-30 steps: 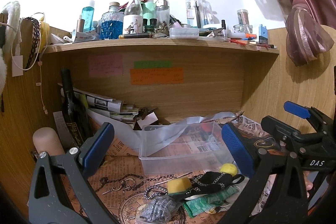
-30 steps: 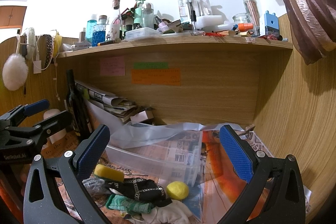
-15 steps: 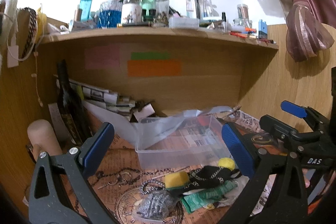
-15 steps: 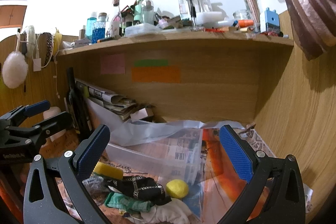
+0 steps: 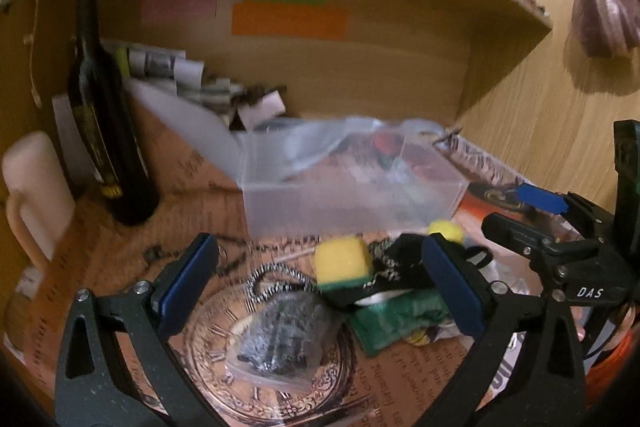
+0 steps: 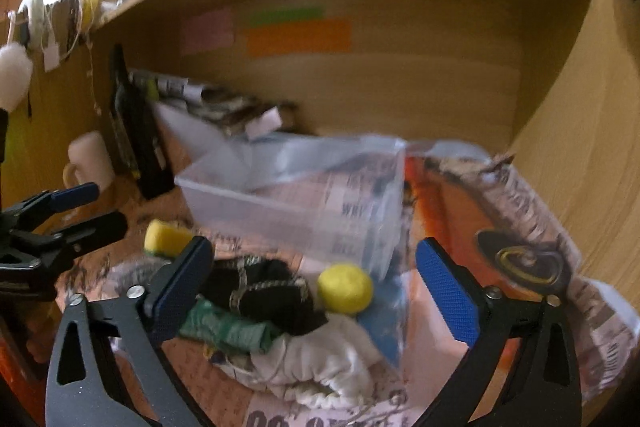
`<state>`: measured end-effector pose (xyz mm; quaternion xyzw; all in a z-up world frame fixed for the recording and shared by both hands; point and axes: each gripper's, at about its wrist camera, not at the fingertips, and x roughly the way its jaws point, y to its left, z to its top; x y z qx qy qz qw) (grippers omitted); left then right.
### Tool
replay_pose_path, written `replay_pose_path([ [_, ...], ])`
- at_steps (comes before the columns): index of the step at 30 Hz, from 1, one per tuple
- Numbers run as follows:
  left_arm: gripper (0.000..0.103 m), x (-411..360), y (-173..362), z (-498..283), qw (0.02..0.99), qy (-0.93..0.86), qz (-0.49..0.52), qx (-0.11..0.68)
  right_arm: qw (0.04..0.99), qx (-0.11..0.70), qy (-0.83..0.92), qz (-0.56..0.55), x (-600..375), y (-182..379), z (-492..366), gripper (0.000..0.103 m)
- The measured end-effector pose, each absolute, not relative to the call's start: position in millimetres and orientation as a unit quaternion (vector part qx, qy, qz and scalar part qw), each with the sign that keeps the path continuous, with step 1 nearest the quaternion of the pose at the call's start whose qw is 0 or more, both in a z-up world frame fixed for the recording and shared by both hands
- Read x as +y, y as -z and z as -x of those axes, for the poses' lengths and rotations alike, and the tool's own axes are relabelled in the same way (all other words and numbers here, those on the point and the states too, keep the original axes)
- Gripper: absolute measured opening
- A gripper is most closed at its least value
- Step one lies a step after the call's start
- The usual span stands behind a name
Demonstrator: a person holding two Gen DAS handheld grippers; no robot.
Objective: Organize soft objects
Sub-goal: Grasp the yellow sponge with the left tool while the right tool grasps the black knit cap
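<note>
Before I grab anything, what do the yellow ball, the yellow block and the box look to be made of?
Ball: likely foam, matte and evenly yellow with no shine; blur hides the texture.
Block: sponge, by its matte yellow body over a thin green layer.
Box: clear, glossy, seemingly rigid plastic; the newspaper shows through its straight walls.

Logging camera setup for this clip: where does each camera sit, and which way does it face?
Left wrist: on the left tongs, open, aimed forward and down at the yellow-green sponge block and grey mesh pouch; the right tongs show at its right edge.
Right wrist: on the right tongs, open, over the yellow foam ball and black trimmed cloth; the left tongs show at its left edge.
Shared: the clear plastic box, dark glass bottle, and the pile.
</note>
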<state>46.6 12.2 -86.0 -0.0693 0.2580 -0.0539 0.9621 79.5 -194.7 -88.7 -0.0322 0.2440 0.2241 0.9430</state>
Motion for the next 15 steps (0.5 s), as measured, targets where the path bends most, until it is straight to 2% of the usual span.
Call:
replay_pose_path([
  [1, 0.088, 9, 90, -48, 0.961, 0.059, 0.08, 0.257, 0.939, 0.252, -0.231, 0.032, -194, 93, -82, 0.094],
  [3, 0.082, 8, 97, -55, 0.955, 0.063, 0.079, 0.279, 0.931, 0.268, -0.245, 0.028, -190, 102, -88, 0.086],
  [6, 0.081, 8, 102, -61, 0.95, 0.068, 0.077, 0.294, 0.921, 0.287, -0.261, 0.026, -184, 110, -95, 0.077],
  [8, 0.079, 7, 104, -65, 0.948, 0.071, 0.074, 0.302, 0.914, 0.296, -0.275, 0.027, -180, 114, -97, 0.075],
  [11, 0.069, 4, 110, -72, 0.943, 0.078, 0.068, 0.315, 0.905, 0.305, -0.294, 0.034, -172, 117, -97, 0.074],
  [15, 0.045, 3, 119, -81, 0.934, 0.093, 0.075, 0.336, 0.898, 0.318, -0.301, 0.045, -162, 123, -101, 0.074],
])
